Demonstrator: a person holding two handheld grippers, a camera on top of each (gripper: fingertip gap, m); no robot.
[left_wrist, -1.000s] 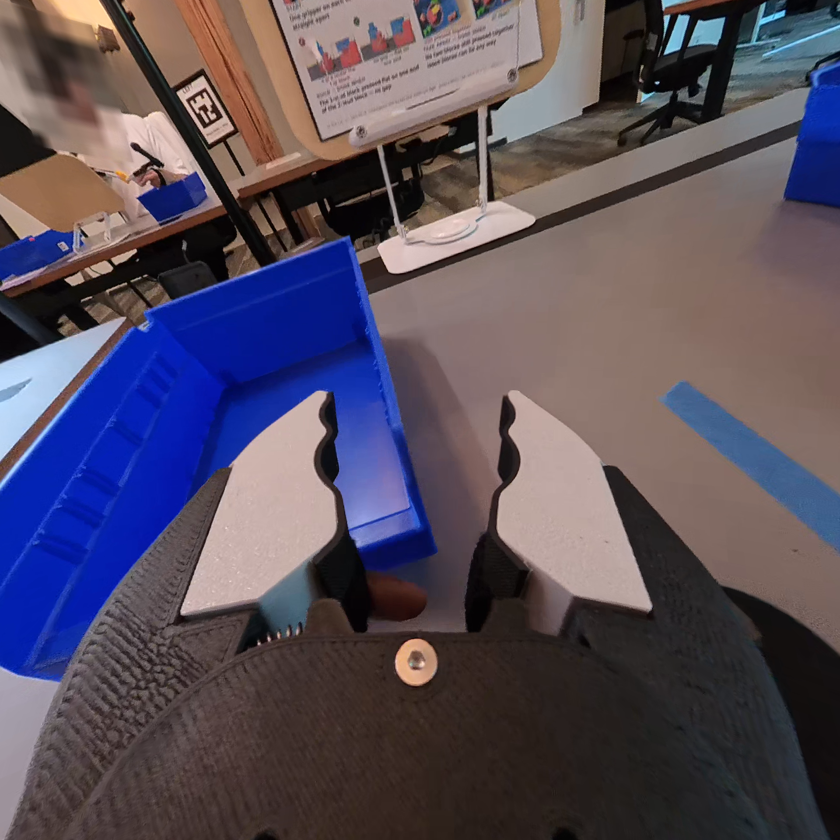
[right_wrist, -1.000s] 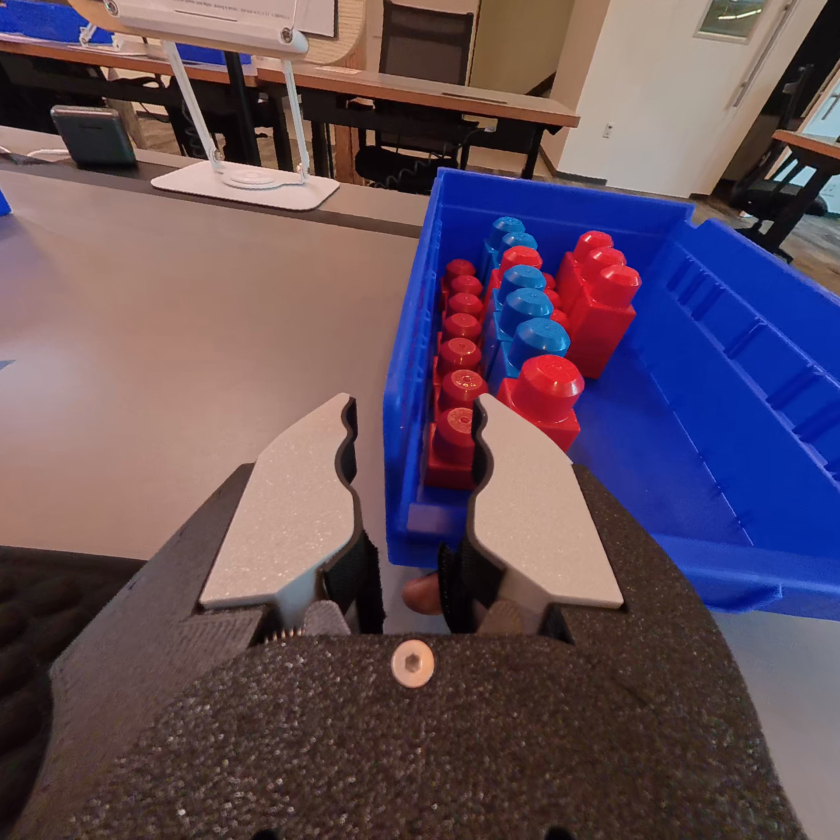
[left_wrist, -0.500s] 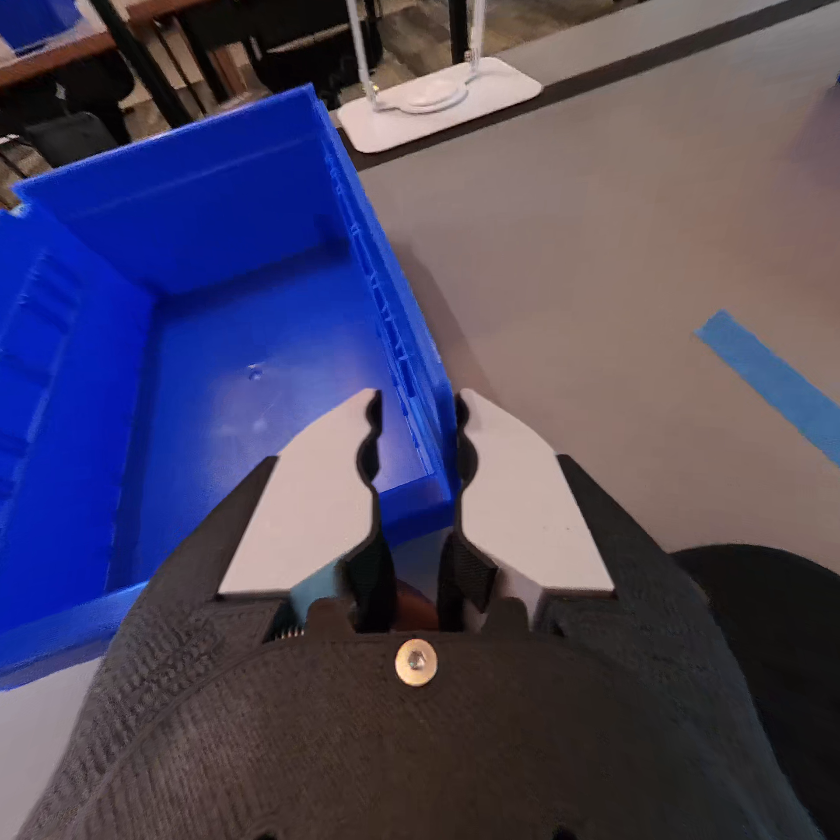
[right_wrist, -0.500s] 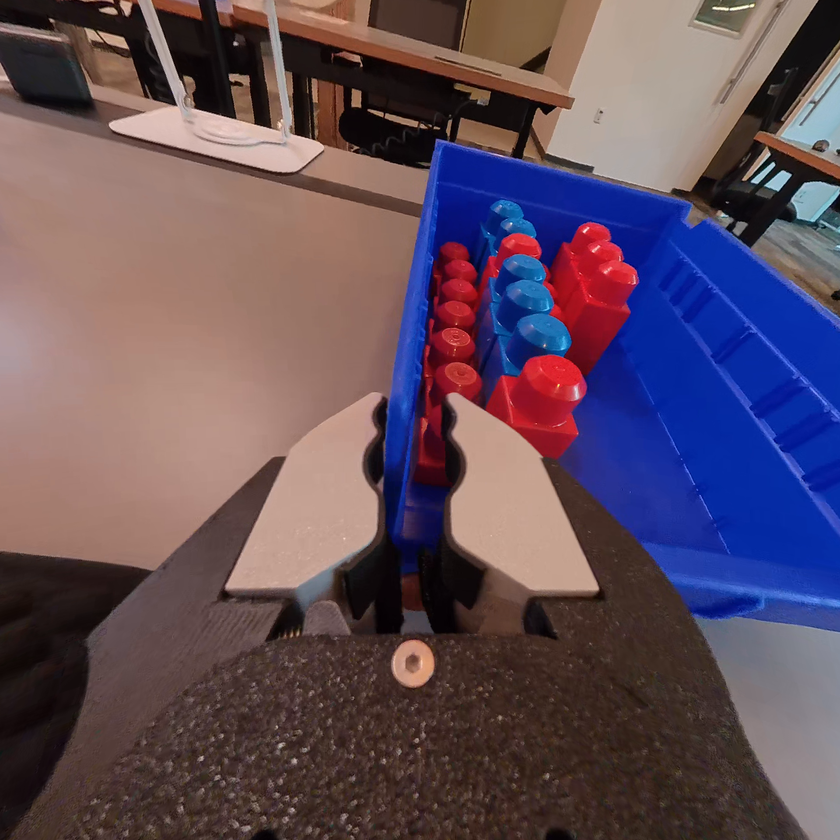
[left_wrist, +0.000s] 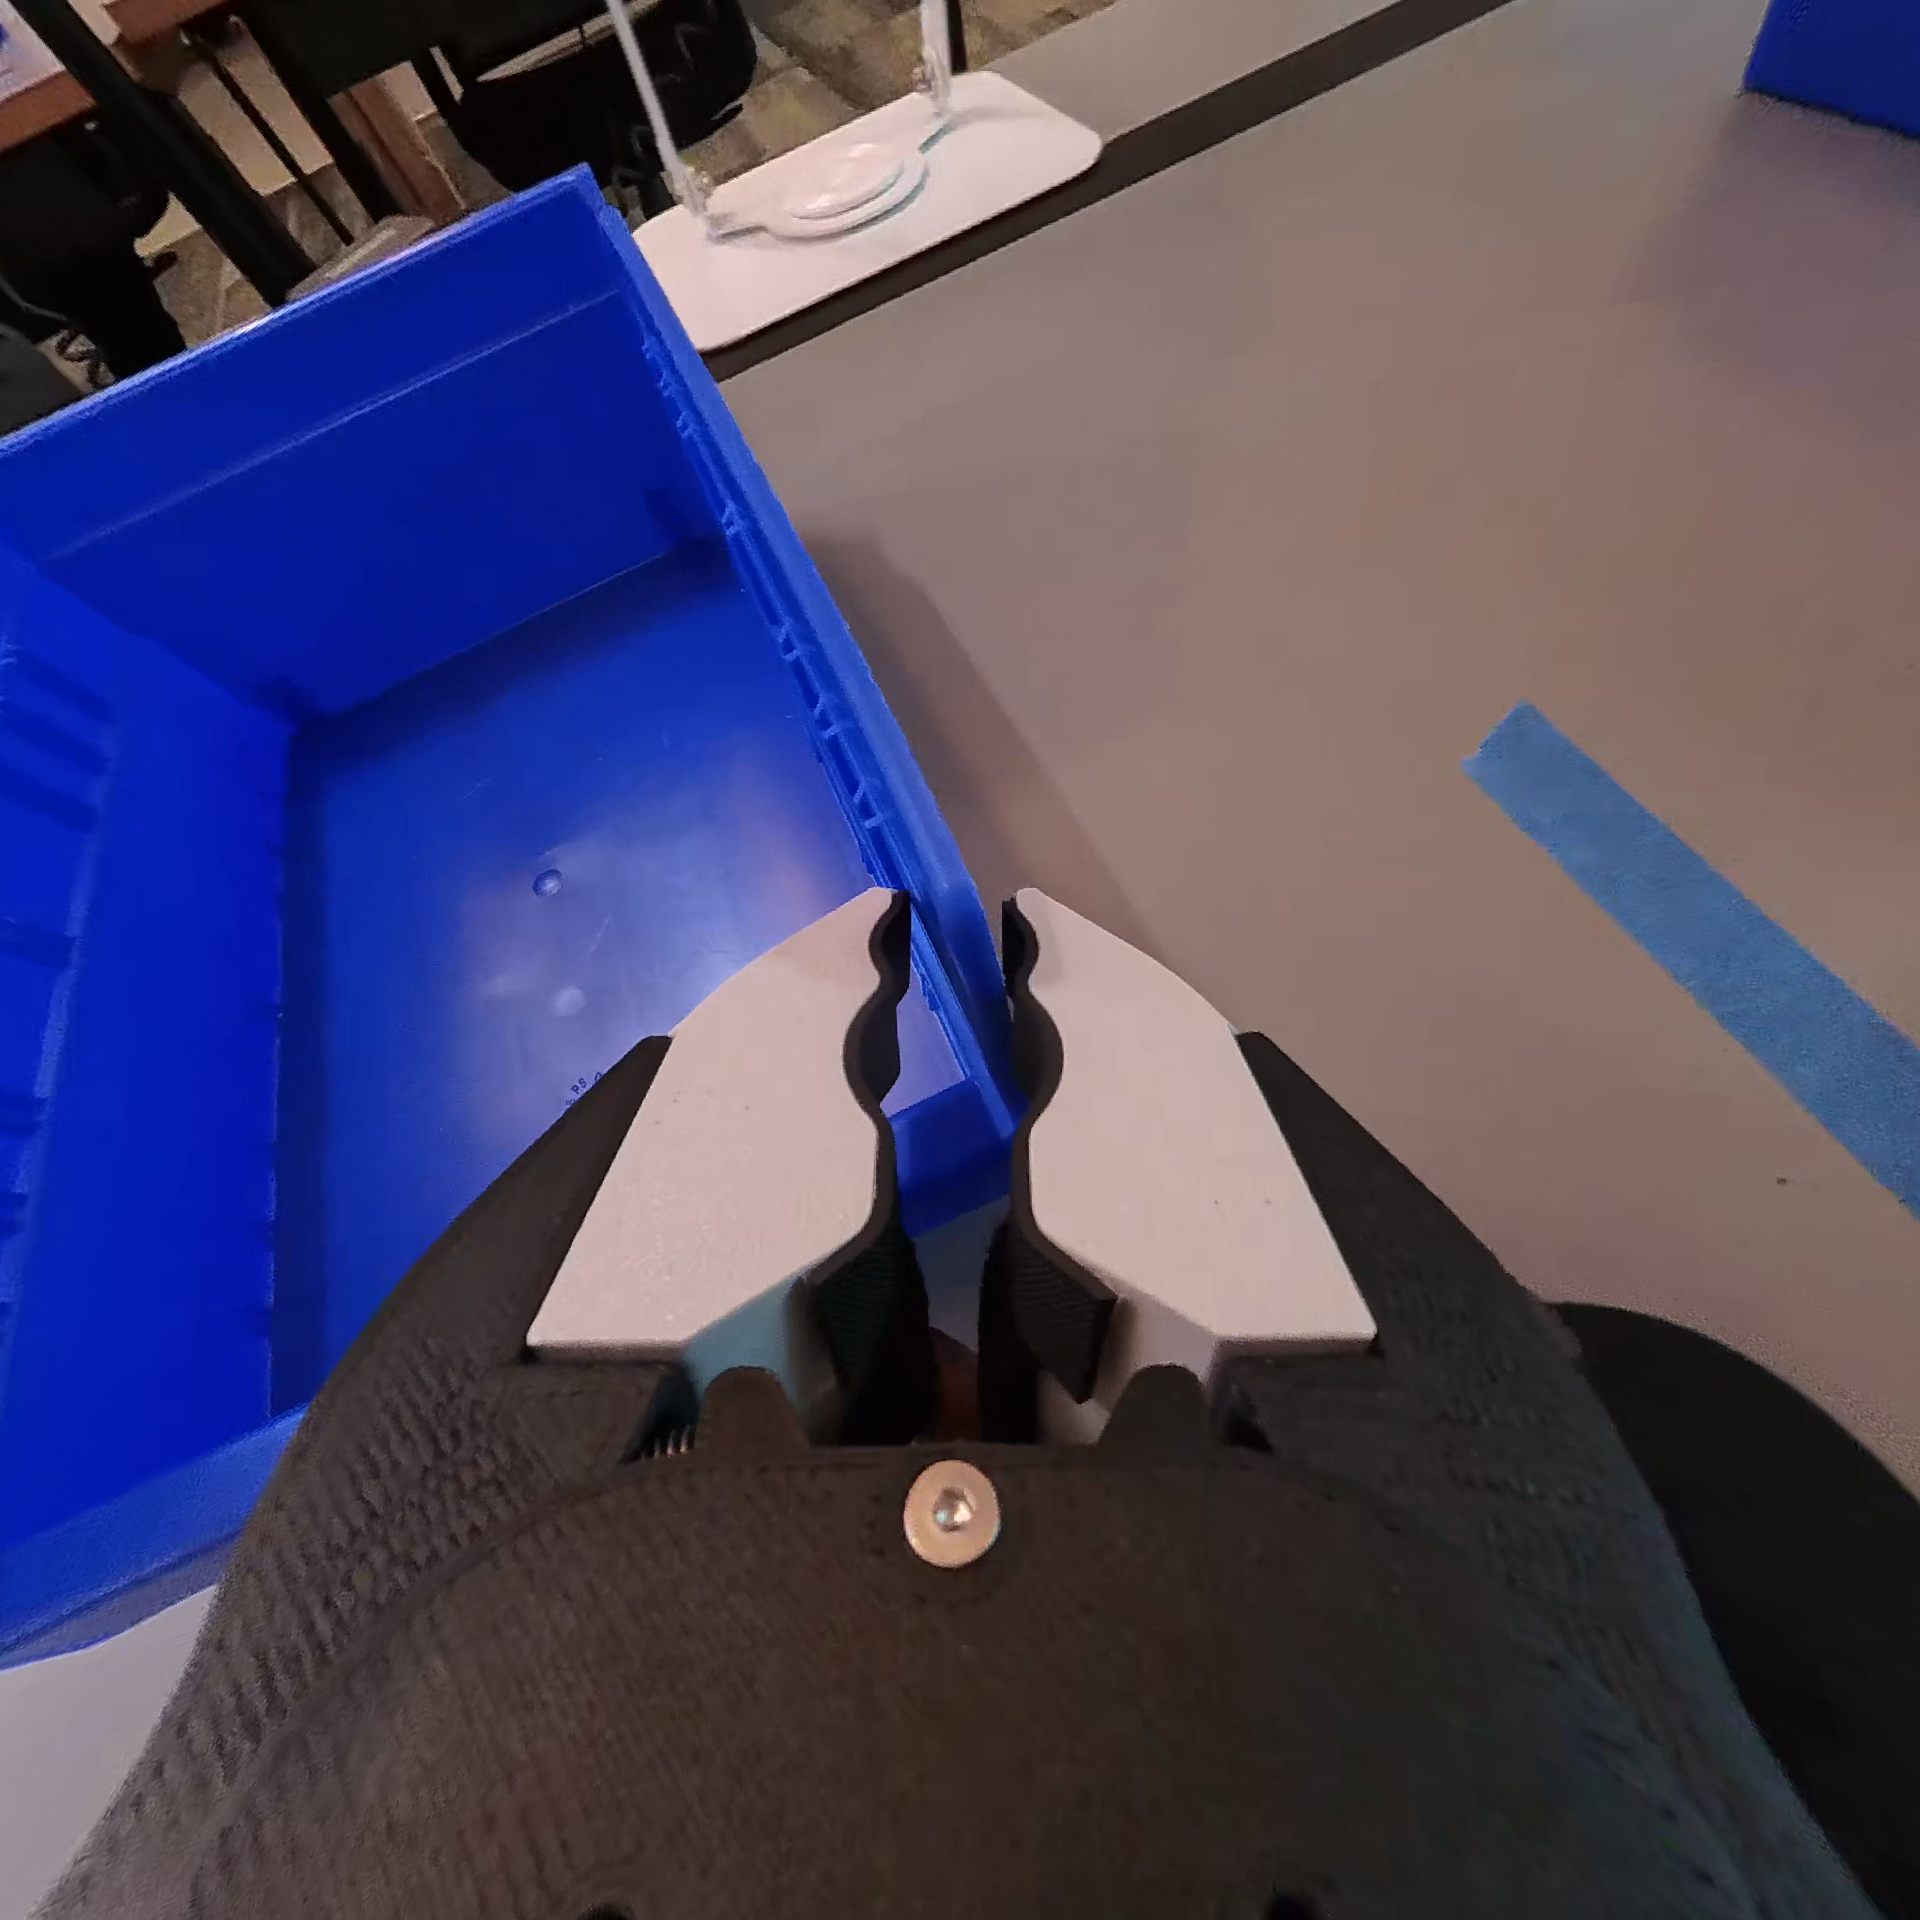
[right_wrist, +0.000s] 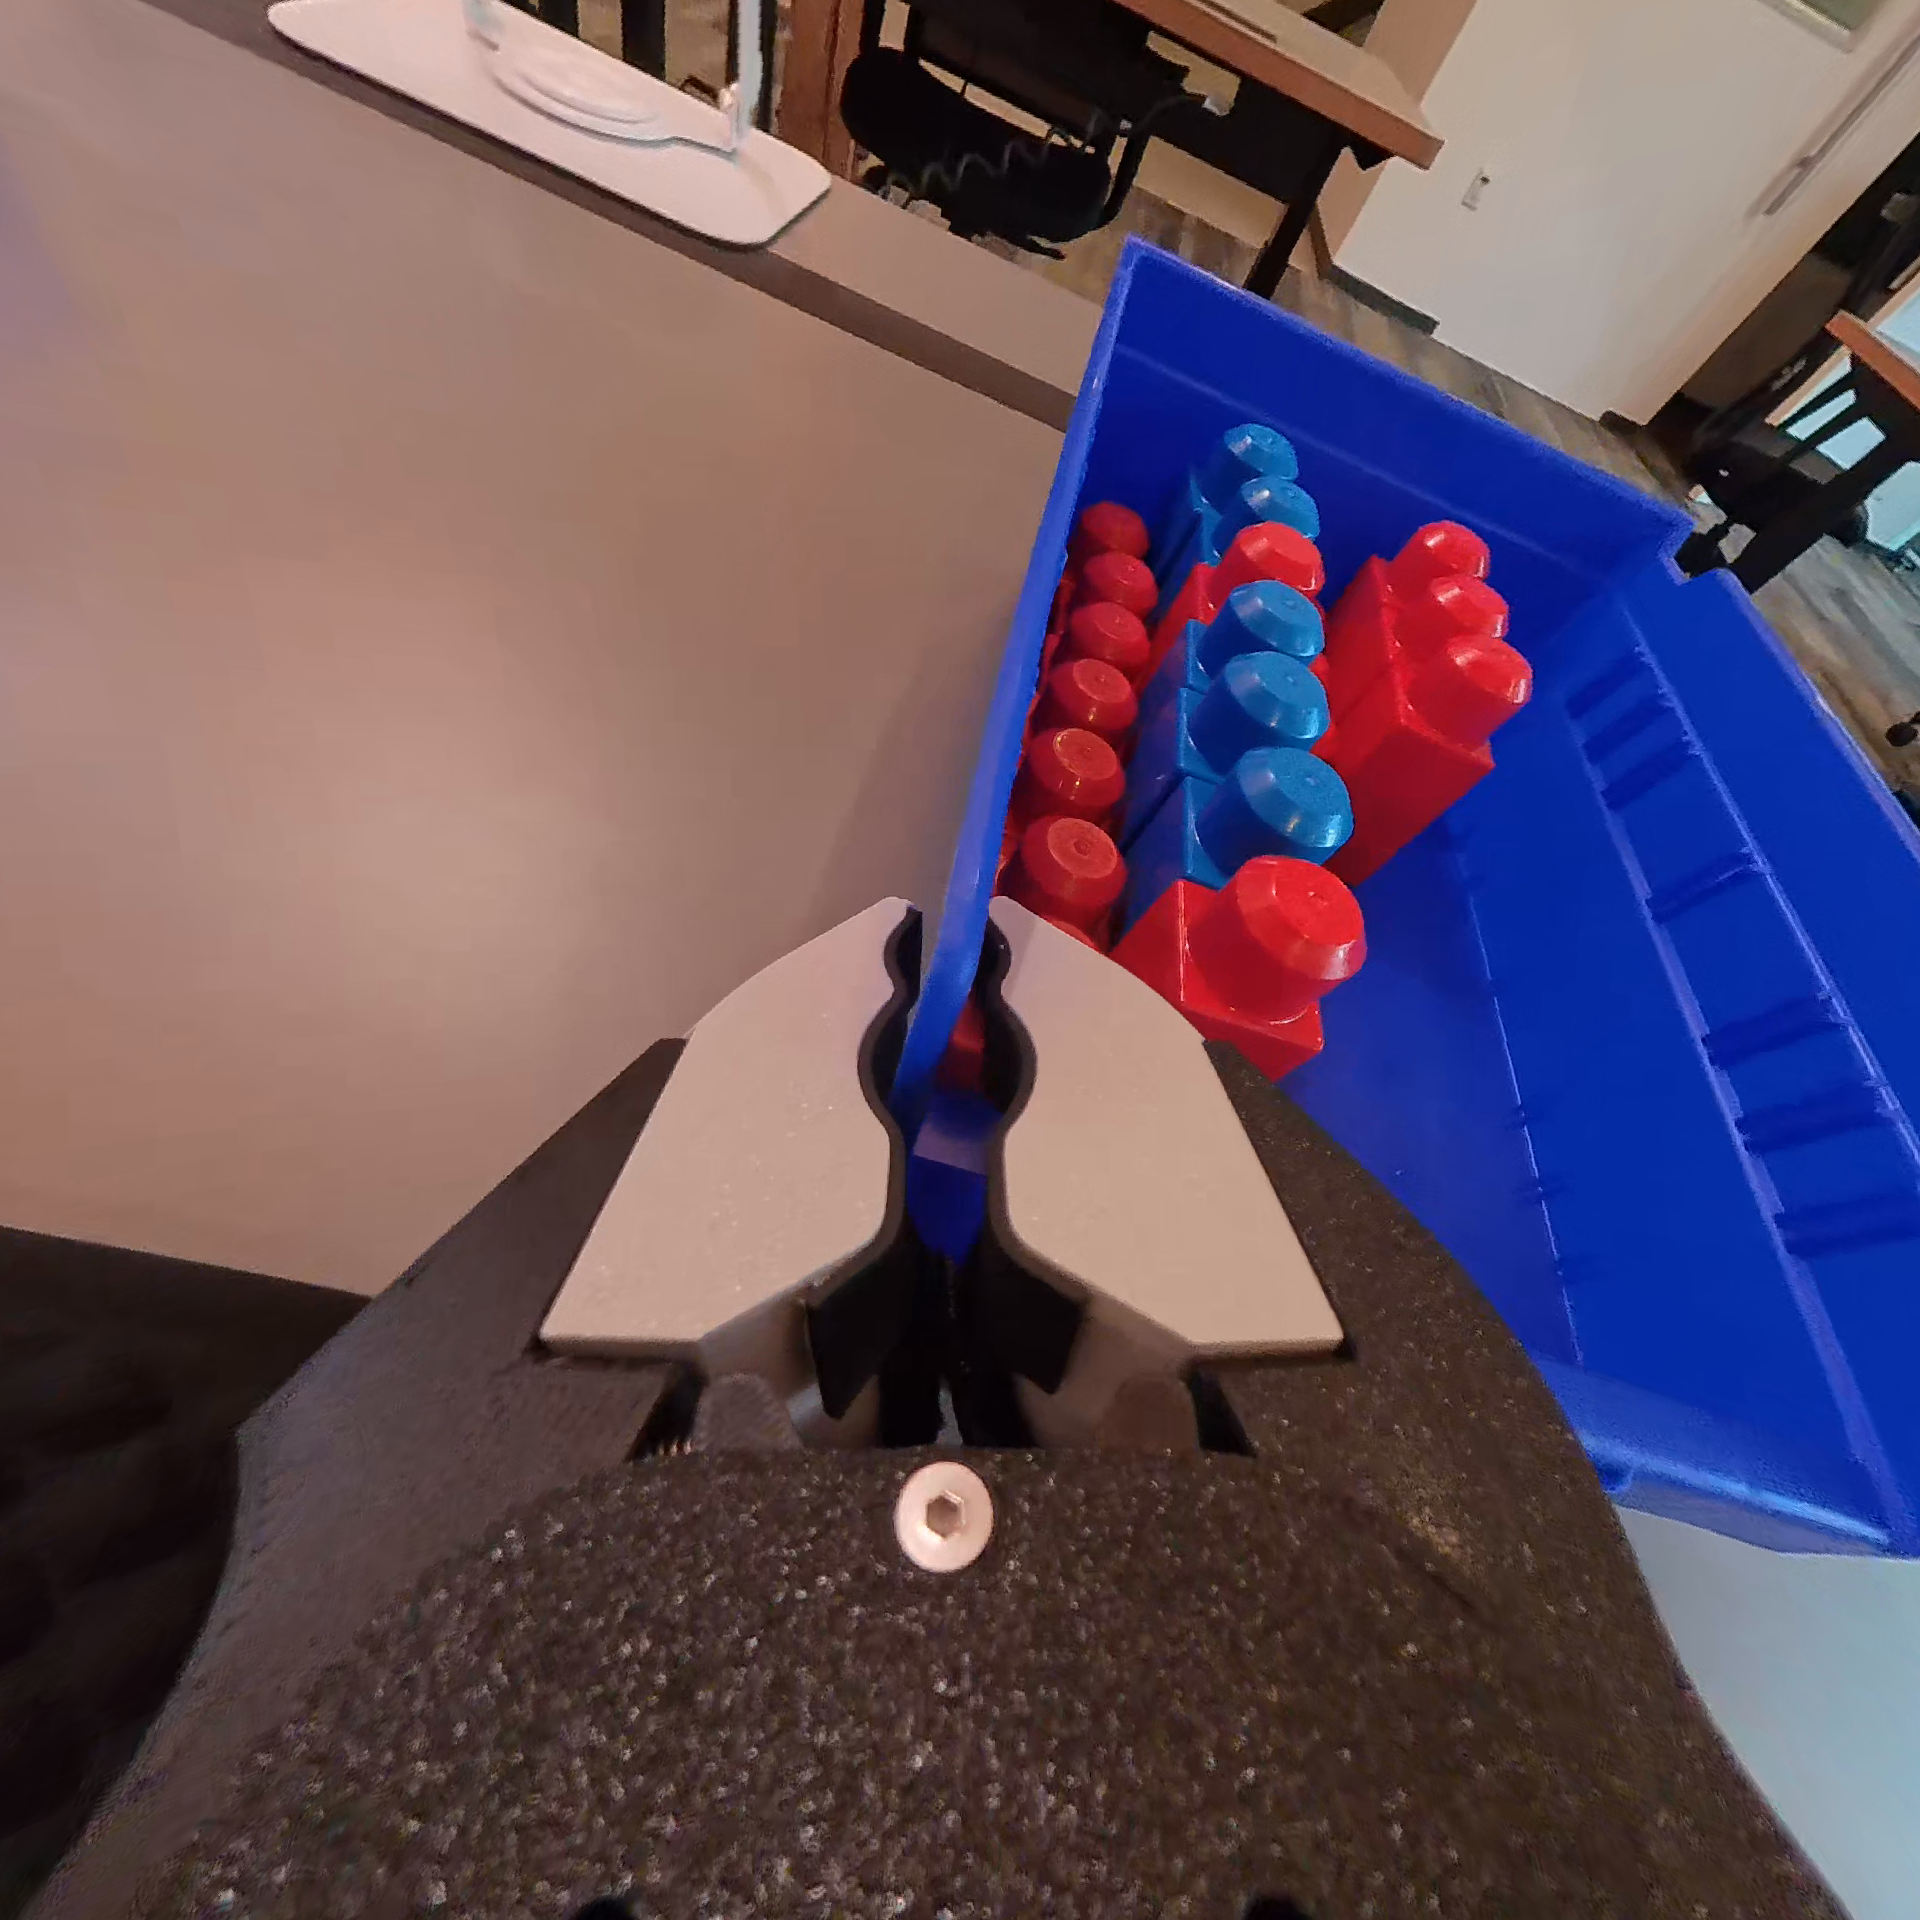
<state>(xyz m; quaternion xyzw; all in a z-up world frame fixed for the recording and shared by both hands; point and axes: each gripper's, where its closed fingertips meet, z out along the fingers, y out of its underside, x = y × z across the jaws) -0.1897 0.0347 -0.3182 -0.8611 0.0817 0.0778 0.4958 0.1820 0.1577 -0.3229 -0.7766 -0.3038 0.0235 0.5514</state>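
Blue bin (left_wrist: 436, 790), bare inside, sits on the grey table (left_wrist: 1299, 540); the left gripper (left_wrist: 956, 925) straddles its right wall near the front corner, jaws narrowed onto the rim. Faint moulded lettering on the bin floor is too small to read. Only the right wrist view shows a second blue bin (right_wrist: 1662, 935), which holds red blocks (right_wrist: 1257, 956) and blue blocks (right_wrist: 1278, 800); the right gripper (right_wrist: 951, 935) pinches its left wall. Only the left view shows blue tape (left_wrist: 1704, 935) right of the bin.
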